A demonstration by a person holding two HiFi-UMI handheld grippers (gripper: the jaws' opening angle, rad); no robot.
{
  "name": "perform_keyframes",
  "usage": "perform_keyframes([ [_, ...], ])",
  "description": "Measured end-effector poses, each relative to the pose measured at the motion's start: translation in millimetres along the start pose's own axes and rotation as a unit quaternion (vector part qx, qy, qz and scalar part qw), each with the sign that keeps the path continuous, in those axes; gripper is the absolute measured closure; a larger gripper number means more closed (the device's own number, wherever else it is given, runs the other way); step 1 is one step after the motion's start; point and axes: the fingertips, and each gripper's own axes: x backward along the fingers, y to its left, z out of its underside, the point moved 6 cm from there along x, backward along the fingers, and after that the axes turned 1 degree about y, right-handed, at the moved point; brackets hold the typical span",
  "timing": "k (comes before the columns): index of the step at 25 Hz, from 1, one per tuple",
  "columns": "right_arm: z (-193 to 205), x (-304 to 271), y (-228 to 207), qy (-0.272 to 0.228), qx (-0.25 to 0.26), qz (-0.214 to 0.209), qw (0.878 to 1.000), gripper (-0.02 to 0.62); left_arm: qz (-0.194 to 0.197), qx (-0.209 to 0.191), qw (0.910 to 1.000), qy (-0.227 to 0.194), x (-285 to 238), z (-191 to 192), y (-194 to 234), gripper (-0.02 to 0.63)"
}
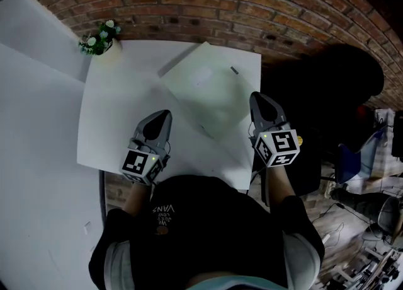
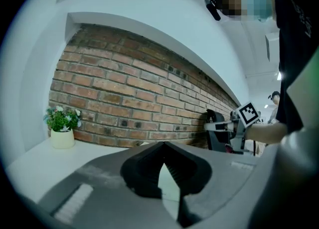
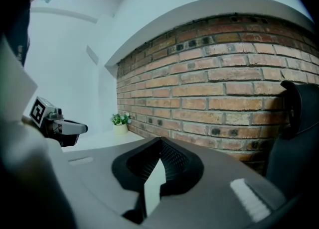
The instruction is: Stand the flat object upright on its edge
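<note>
A flat white square panel [image 1: 204,90] with a small dark tag lies on the white table [image 1: 119,118], turned diagonally. My left gripper [image 1: 166,113] hovers over the table just left of the panel's near edge, shut and holding nothing. My right gripper [image 1: 256,95] is at the table's right edge, beside the panel's right side, also shut and holding nothing. In the left gripper view the left gripper's [image 2: 163,144] jaws meet at the tip, and the right gripper [image 2: 234,126] shows far right. In the right gripper view the right gripper's [image 3: 160,140] jaws meet too, with the left gripper [image 3: 60,126] at left.
A small potted plant [image 1: 101,38] stands at the table's far left corner against the brick wall [image 1: 252,5]. A dark chair [image 1: 340,74] sits right of the table. The person's dark torso [image 1: 201,232] is at the table's near edge. Equipment clutters the floor at the right.
</note>
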Motion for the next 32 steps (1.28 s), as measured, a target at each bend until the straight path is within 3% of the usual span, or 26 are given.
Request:
perform_keyframes([
  [8, 28, -40, -27, 0.042, -0.026, -0.037, 0.998, 0.597, -0.047, 0.028, 0.9975, 0.045, -22, 28, 15, 0.606],
  [17, 64, -78, -50, 0.104, -0.027, -0.056, 0.993, 0.595, -0.037, 0.085, 0.9904, 0.103, -50, 67, 14, 0.605],
  [21, 75, -90, -57, 0.124, -0.025, -0.064, 0.990, 0.592, -0.032, 0.101, 0.9860, 0.128, -58, 80, 14, 0.562],
  [29, 81, -109, -61, 0.141, -0.031, -0.092, 0.985, 0.458, -0.028, 0.123, 0.9805, 0.151, -68, 91, 15, 0.482],
  [32, 81, -117, -63, 0.151, -0.031, -0.102, 0.983, 0.402, -0.029, 0.140, 0.9771, 0.157, -71, 95, 16, 0.375],
])
